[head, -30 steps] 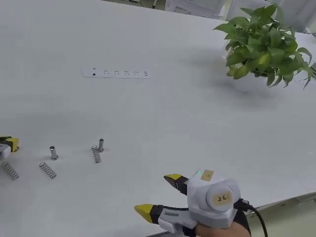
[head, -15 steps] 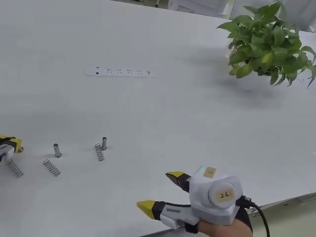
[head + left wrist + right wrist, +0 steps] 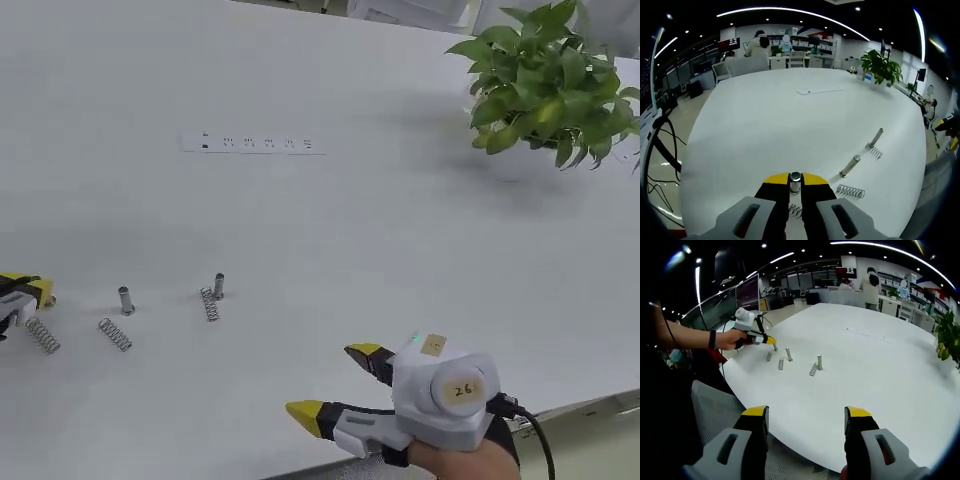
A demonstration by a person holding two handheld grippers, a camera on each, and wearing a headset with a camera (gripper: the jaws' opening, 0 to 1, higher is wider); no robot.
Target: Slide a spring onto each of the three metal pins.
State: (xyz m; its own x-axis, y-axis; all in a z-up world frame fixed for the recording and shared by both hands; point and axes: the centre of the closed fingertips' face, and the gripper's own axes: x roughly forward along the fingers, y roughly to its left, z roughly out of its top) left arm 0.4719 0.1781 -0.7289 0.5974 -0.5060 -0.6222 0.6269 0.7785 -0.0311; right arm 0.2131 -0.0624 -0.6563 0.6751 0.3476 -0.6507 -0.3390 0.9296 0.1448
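Three metal pins stand near the table's left front. My left gripper is shut on the leftmost pin, with a spring lying just beneath it; in the head view the left gripper sits at the left edge. The middle pin has a spring lying beside it. The right pin has a spring lying against its base. My right gripper is open and holds nothing near the front edge, well right of the pins.
A white power strip lies flat at the middle back. A potted green plant stands at the back right. The table's front edge runs just under my right gripper. People stand at desks far behind.
The head camera has shifted a little, so everything sits slightly further right. Grippers, pins and springs hold their places.
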